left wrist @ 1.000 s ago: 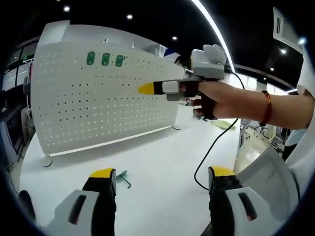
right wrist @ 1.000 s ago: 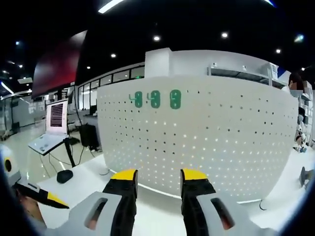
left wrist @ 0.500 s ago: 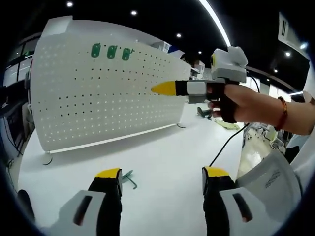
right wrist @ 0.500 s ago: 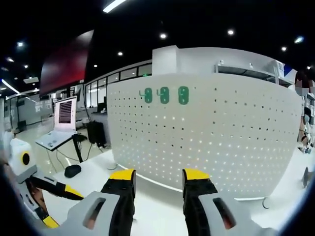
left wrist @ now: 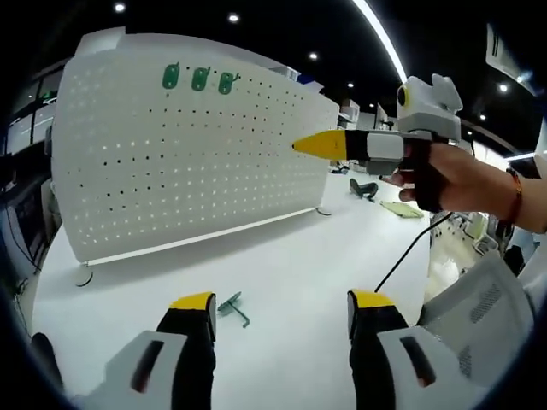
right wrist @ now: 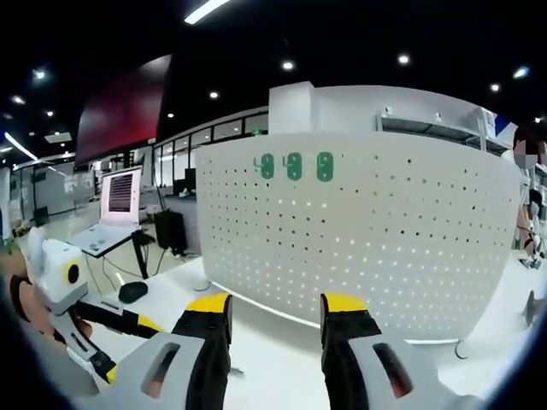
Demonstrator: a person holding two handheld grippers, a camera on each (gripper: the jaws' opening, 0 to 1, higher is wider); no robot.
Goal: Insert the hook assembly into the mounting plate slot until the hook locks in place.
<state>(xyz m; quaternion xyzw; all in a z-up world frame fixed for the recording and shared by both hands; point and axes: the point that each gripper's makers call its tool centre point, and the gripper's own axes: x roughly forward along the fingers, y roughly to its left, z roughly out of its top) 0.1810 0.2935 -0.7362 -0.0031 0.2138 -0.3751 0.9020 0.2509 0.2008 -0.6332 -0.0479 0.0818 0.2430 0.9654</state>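
- The white pegboard mounting plate stands upright on the white table, at its far side, with three green tags hung in a row near its top edge.
- A small green hook assembly lies flat on the table, just beyond the left claw and closer to its left jaw; nothing touches it.
- The left claw is released, jaws wide apart with bare table between them, and it hangs low over the near part of the table.
- The right claw is held up in the person's hand at the right, its yellow tip pointing toward the plate but apart from it. In the right gripper view its jaws stand parted with nothing between them, facing the plate squarely.
- Judged from this, the task is at its start: the hook is not yet picked up.
- The next move calls for the left claw to advance and drop a little, straddle the hook's thin wire and close on it, then carry it to a hole in the plate.
- The wire lies flat, so the grasp may slip.
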